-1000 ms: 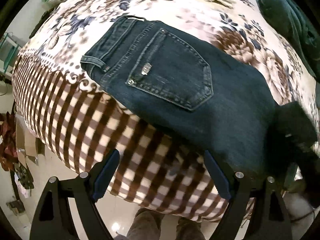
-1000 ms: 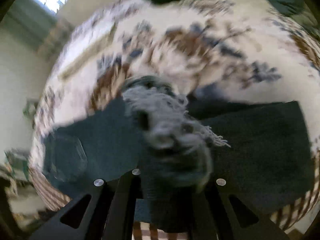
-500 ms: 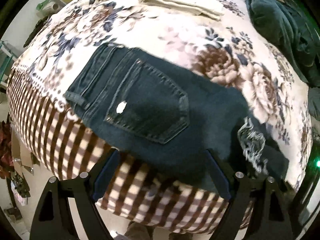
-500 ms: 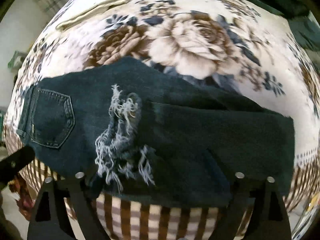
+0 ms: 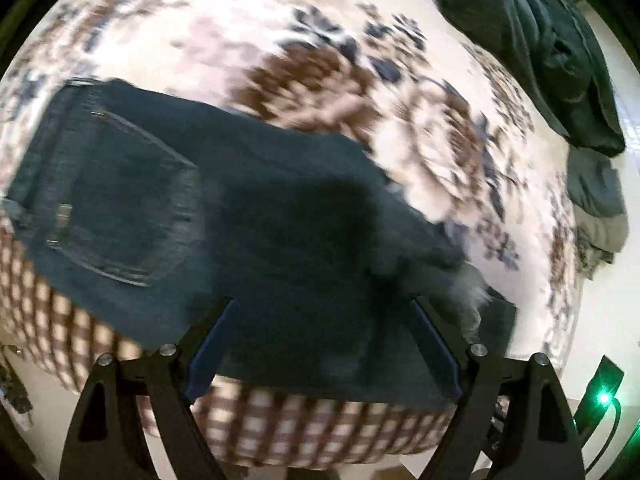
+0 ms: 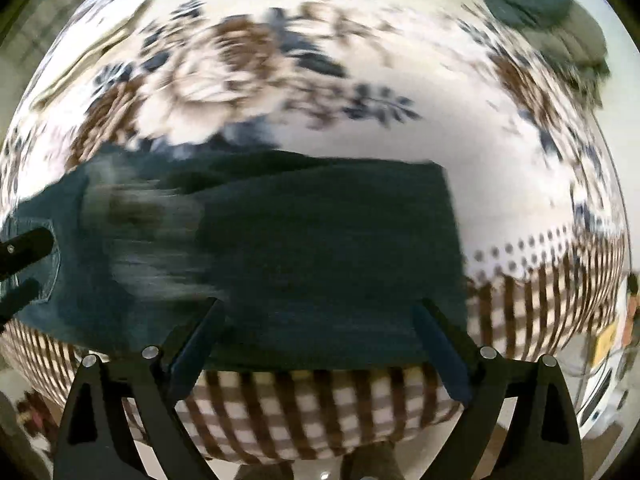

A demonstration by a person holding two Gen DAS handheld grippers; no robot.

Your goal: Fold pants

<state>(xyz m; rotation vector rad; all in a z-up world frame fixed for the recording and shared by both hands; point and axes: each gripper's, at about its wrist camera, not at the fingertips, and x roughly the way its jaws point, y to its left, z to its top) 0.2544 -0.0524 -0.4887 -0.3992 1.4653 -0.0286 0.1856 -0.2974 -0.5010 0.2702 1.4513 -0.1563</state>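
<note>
Both tongs are standing open and are holding nothing: the left gripper (image 5: pixel 320 344) and the right gripper (image 6: pixel 316 344) are hovering just above the front edge of the bed (image 6: pixel 320 400). The pants (image 6: pixel 320 260) are lying folded along that edge, with the pocket end toward the left corner and a frayed hem (image 5: pixel 472 288) resting on top. Since part of the denim is hanging over the edge, a careless pull could be dragging it down, and the loose hem could be slipping off the fold.
</note>
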